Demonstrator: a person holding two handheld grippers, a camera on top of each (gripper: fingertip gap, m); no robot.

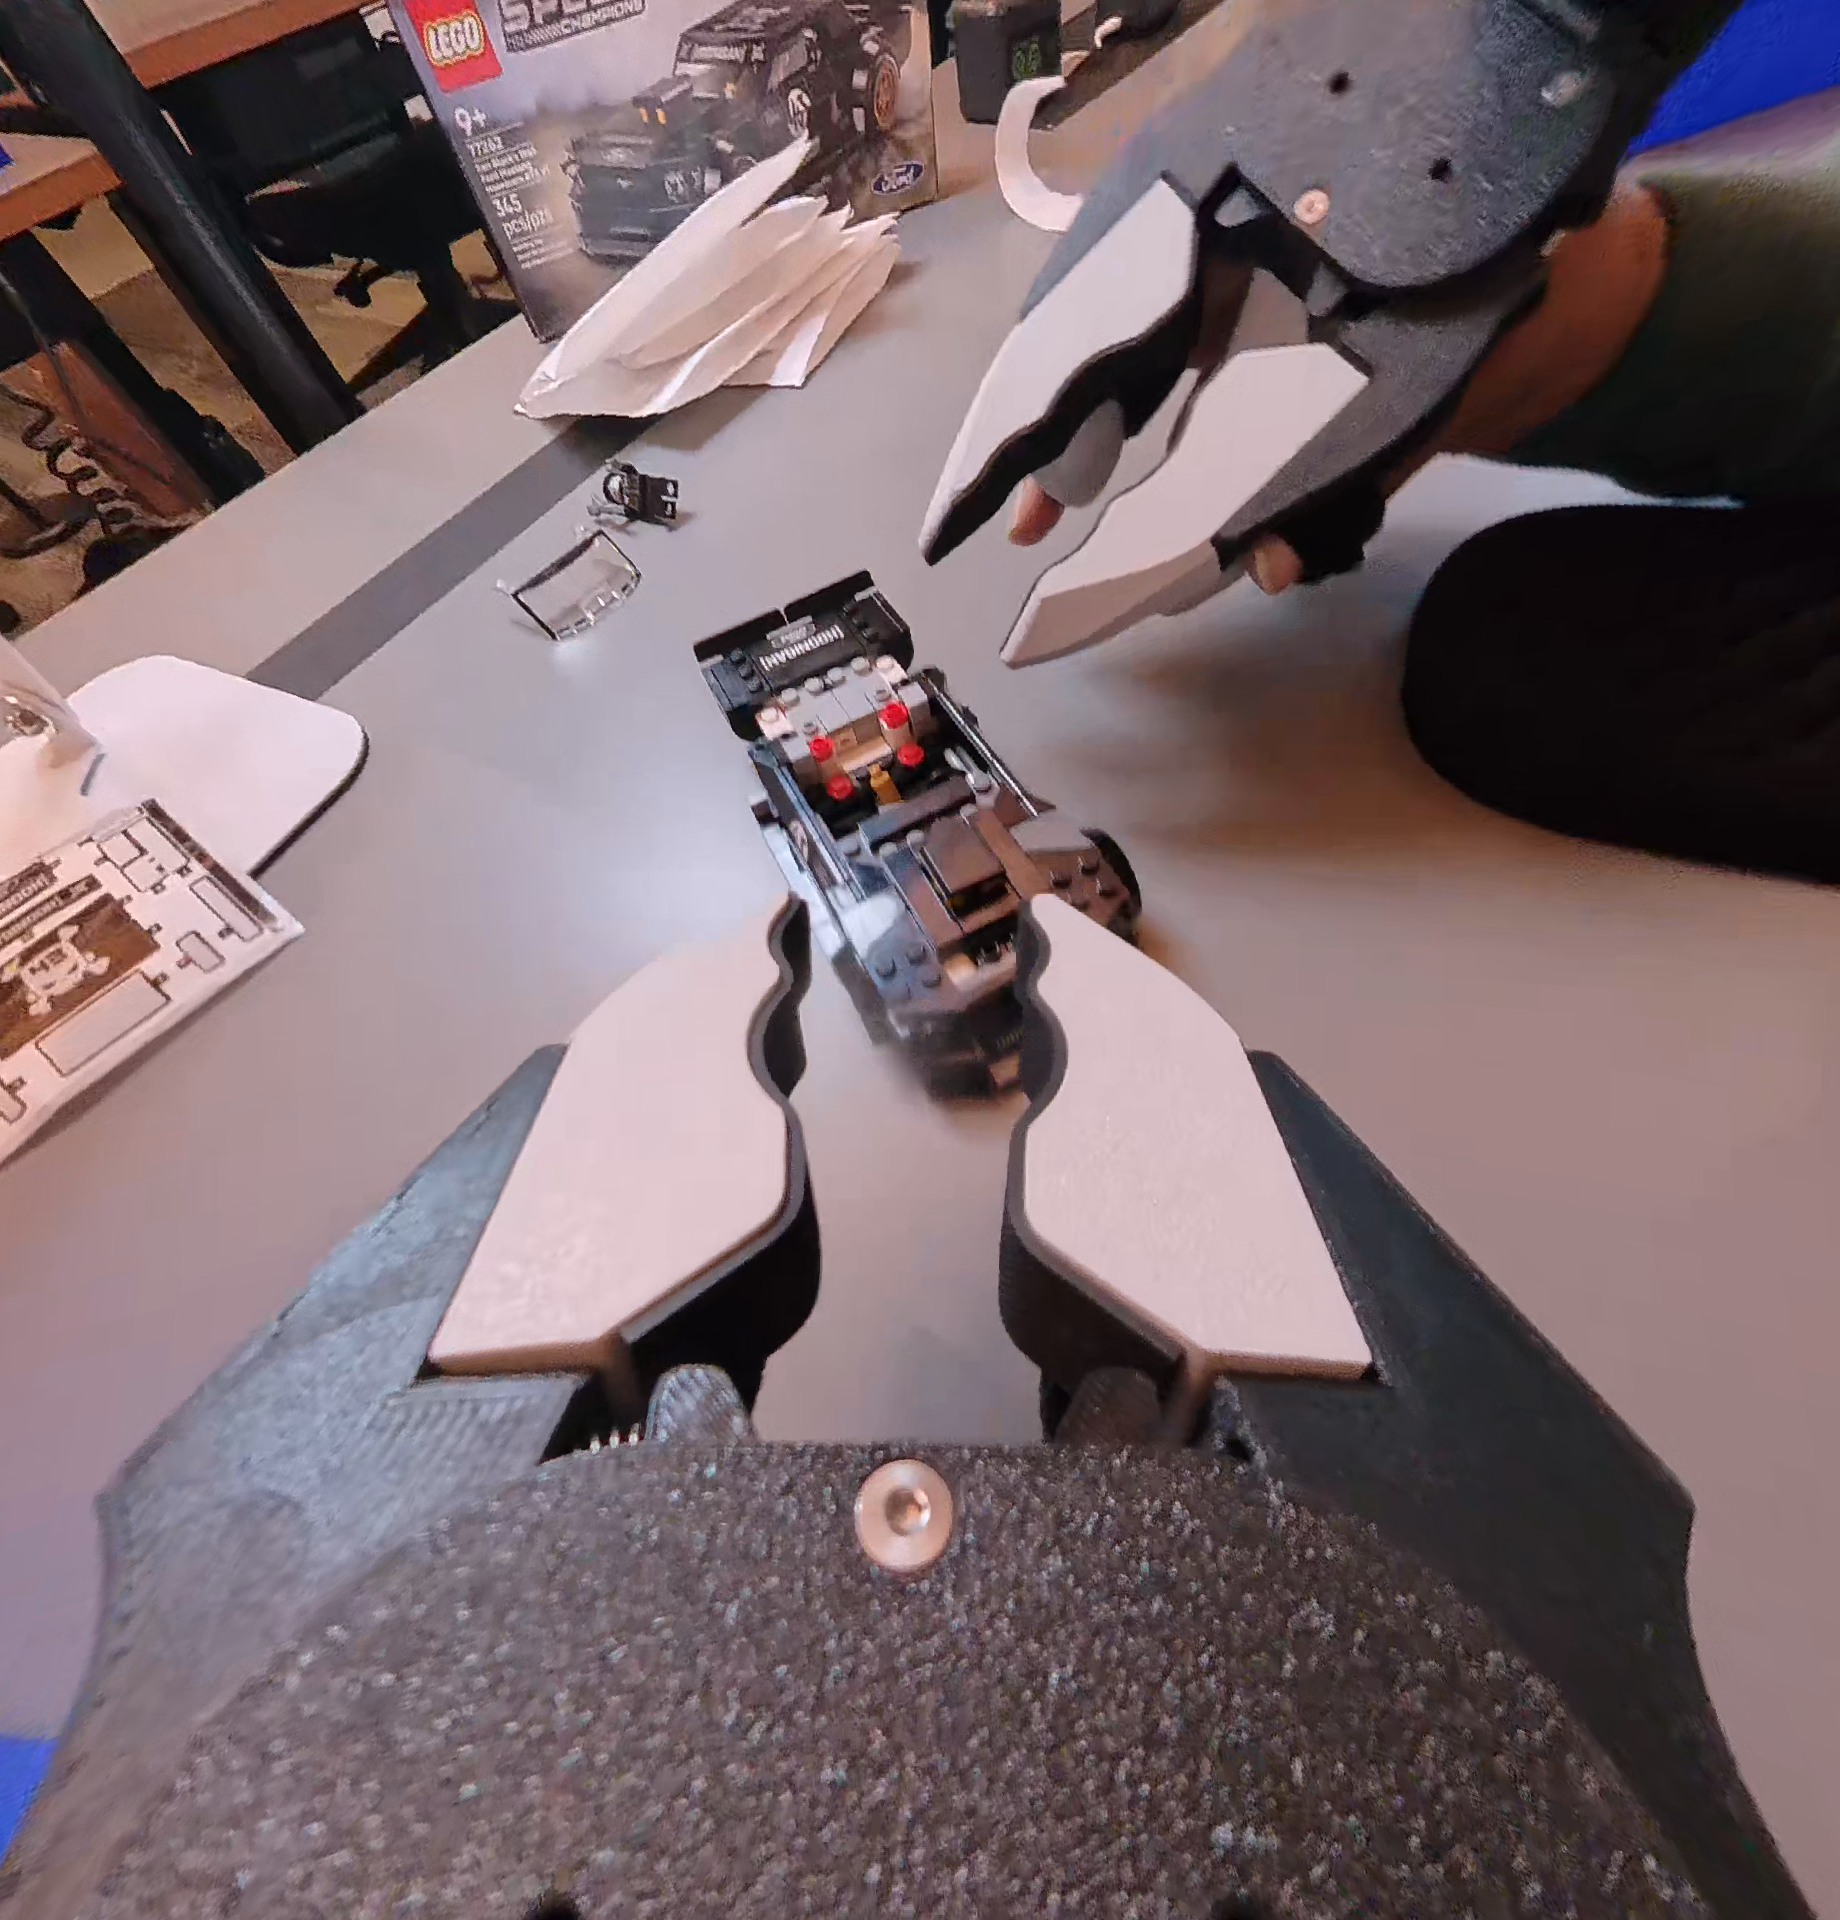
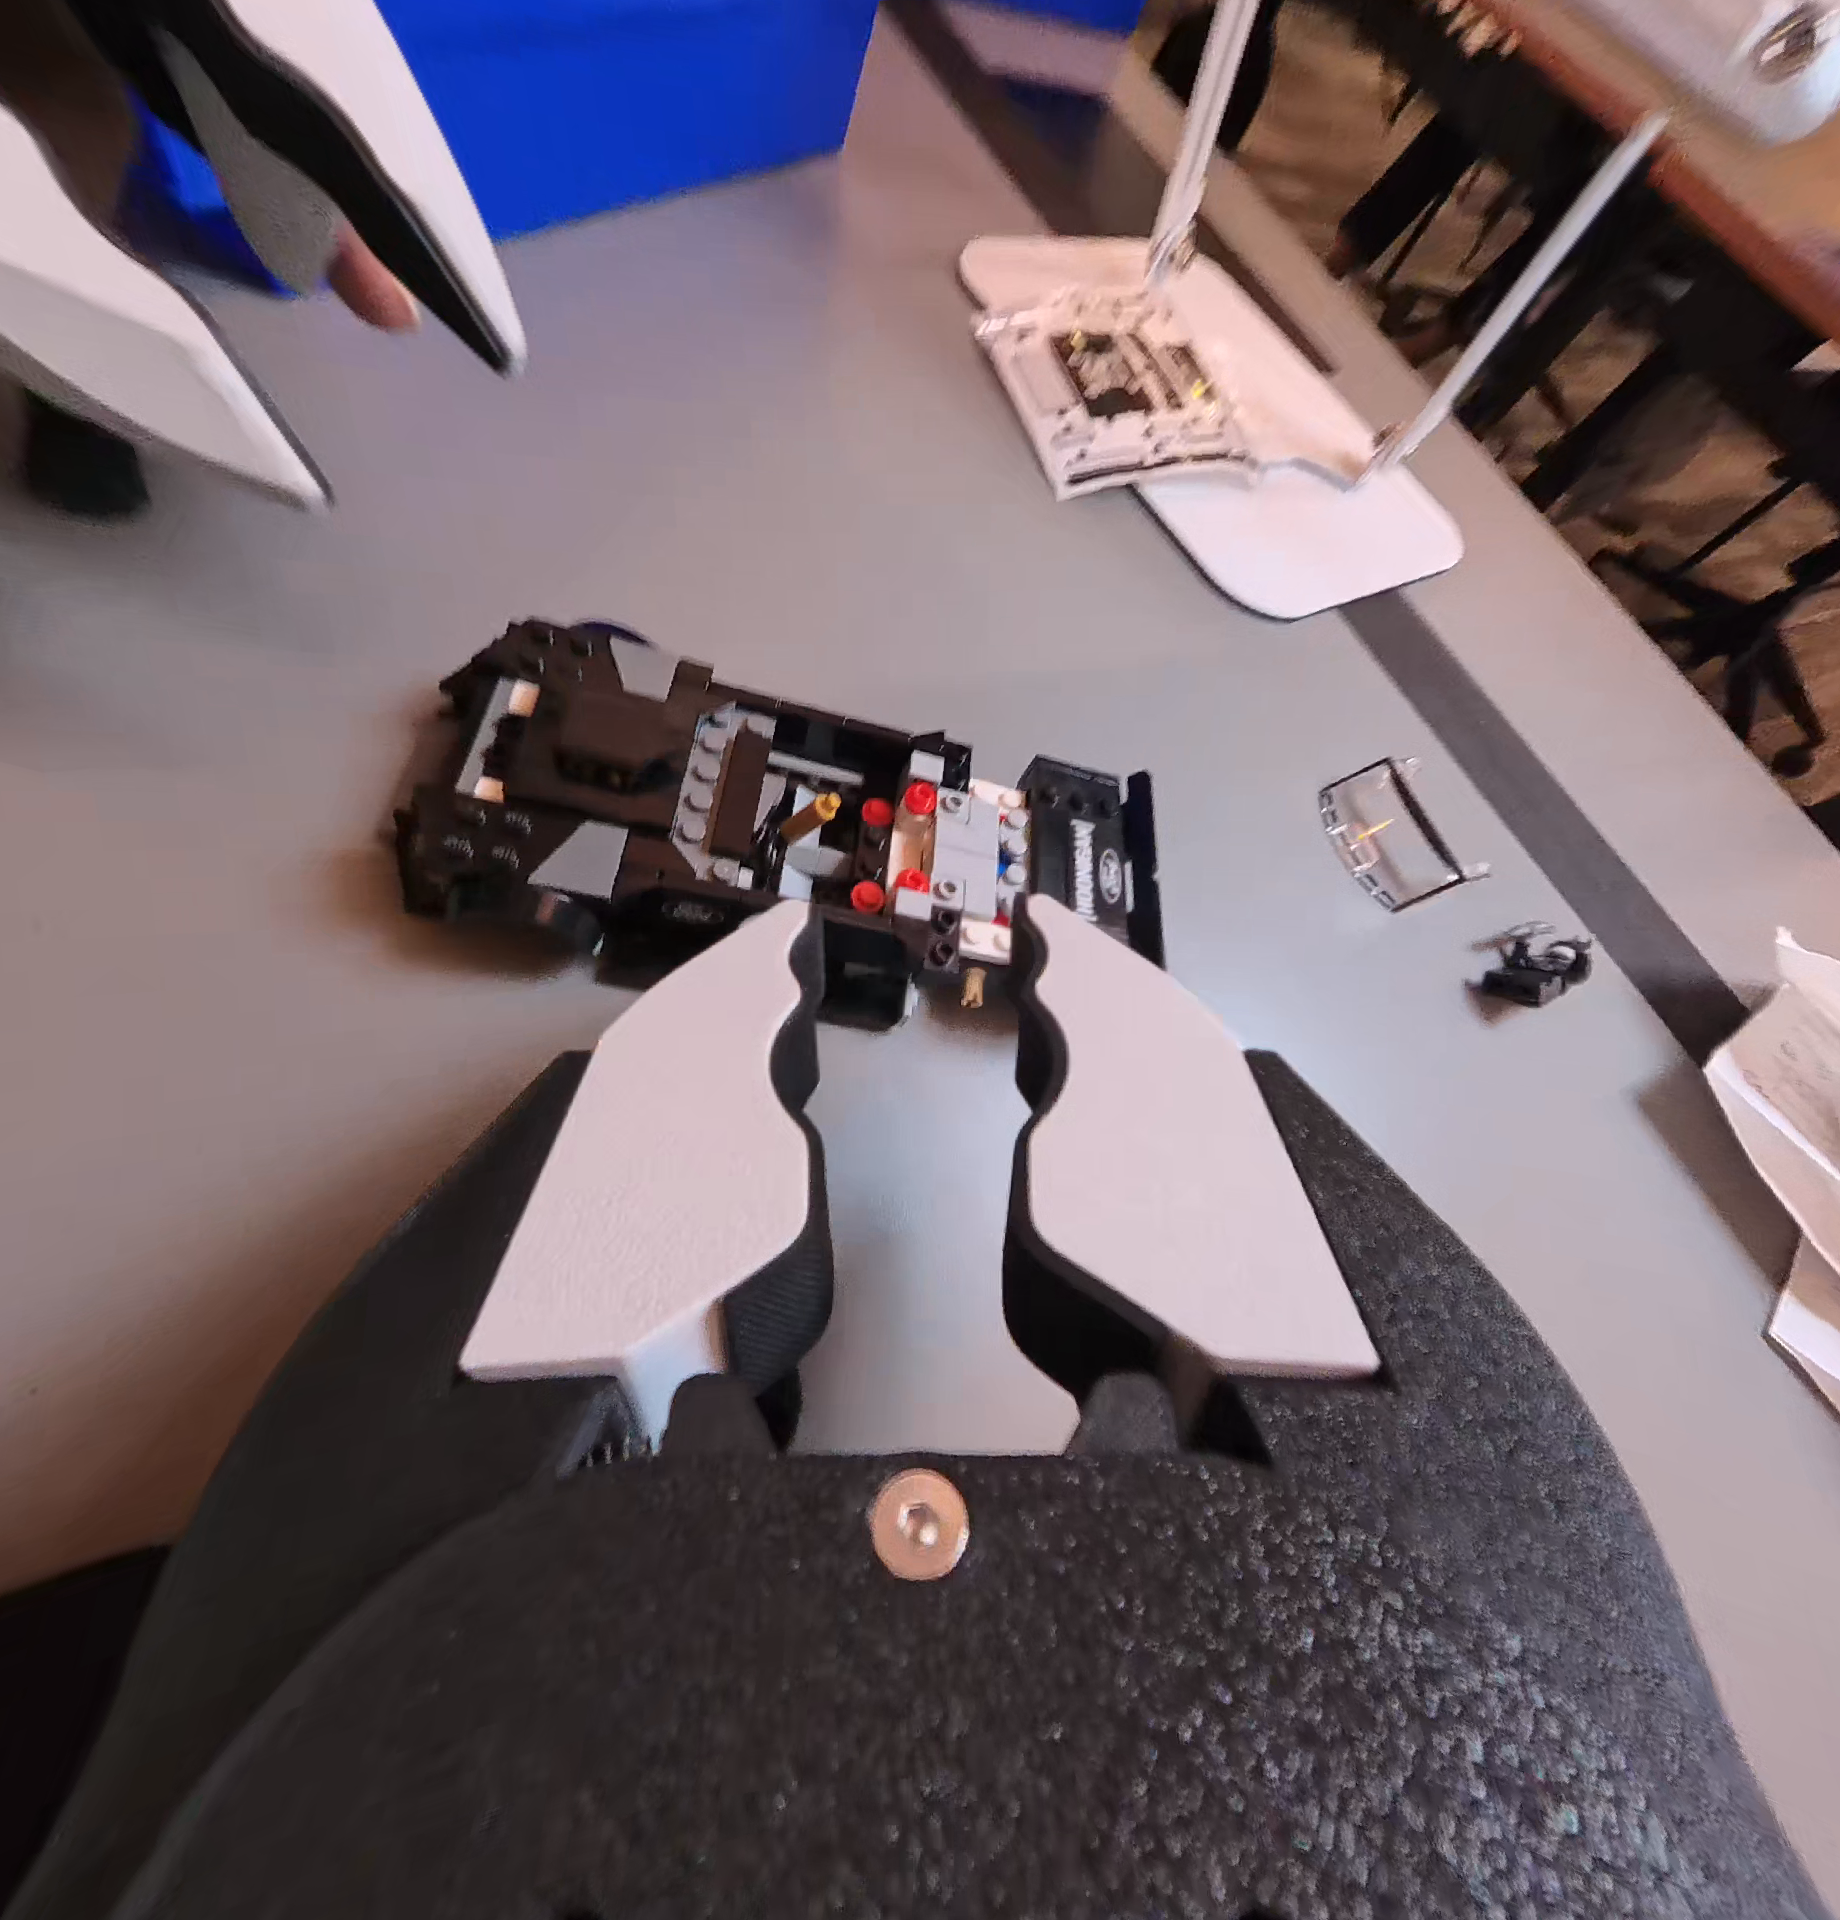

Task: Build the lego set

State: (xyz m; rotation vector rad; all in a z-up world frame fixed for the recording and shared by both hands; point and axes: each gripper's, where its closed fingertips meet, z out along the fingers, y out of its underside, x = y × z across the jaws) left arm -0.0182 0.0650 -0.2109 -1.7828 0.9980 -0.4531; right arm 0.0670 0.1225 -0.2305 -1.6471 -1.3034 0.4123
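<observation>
A partly built black and grey lego car (image 1: 874,790) with red studs in its open cabin lies on the grey table (image 1: 1363,1091). My left gripper (image 1: 916,925) is open and empty, and the car's front end shows between its fingers. In the right wrist view the left gripper (image 2: 412,426) hangs above the table, apart from the car (image 2: 625,790). My right gripper (image 2: 918,925) is open and empty, just in front of the car's side near the rear. It also shows in the left wrist view (image 1: 973,608), raised beyond the car's rear.
A clear windshield piece (image 1: 573,587) and a small black part (image 1: 641,488) lie beyond the car. Empty paper bags (image 1: 718,312) and the set's box (image 1: 667,135) stand at the back. A sticker sheet (image 1: 85,966) and a white stand base (image 1: 209,748) lie left. Tip to tip, the grippers are about 11 cm apart. My left tips are about 25 cm from the clear windshield piece (image 1: 573,587), my right tips only 20 cm. Look for it in the right wrist view (image 2: 1389,827) too.
</observation>
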